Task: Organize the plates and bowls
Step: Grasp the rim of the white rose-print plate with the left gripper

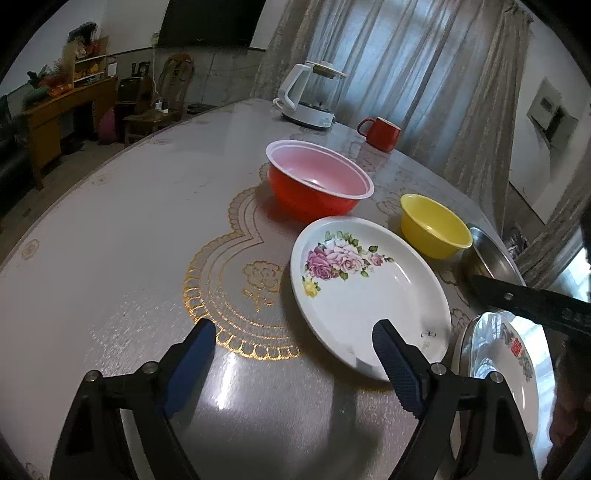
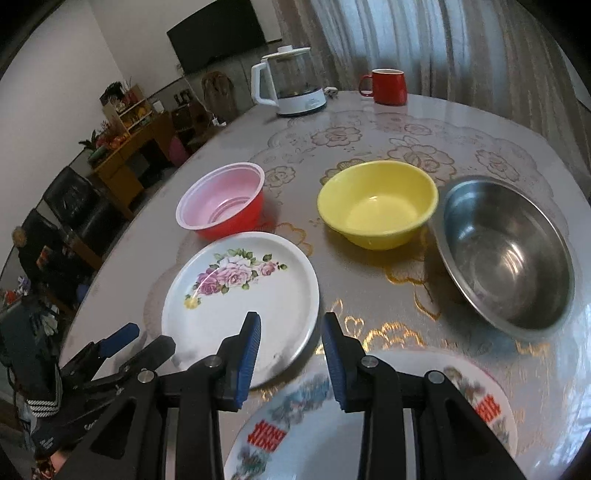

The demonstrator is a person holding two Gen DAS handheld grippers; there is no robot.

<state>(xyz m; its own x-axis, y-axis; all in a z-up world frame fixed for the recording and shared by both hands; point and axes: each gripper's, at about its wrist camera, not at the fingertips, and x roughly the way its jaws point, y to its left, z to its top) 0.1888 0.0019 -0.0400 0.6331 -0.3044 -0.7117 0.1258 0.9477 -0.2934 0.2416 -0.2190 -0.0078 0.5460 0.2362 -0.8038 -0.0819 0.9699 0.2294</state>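
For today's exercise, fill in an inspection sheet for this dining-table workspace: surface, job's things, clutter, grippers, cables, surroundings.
Surface: round table under a glossy floral cover.
Job's things: rose plate, printed plate, red bowl, yellow bowl, steel bowl; all apart, none stacked.
Clutter: kettle and red mug at the far edge.
Grippers: left gripper open wide, its right finger over the rose plate's rim; right gripper part open, empty, above the printed plate.
Cables: plug beside the kettle.
Surroundings: curtains, television, wooden shelf.

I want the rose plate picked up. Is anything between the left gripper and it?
No, nothing visible. The left gripper is open, and the rose plate lies flat just ahead with its near rim by the right-hand finger.
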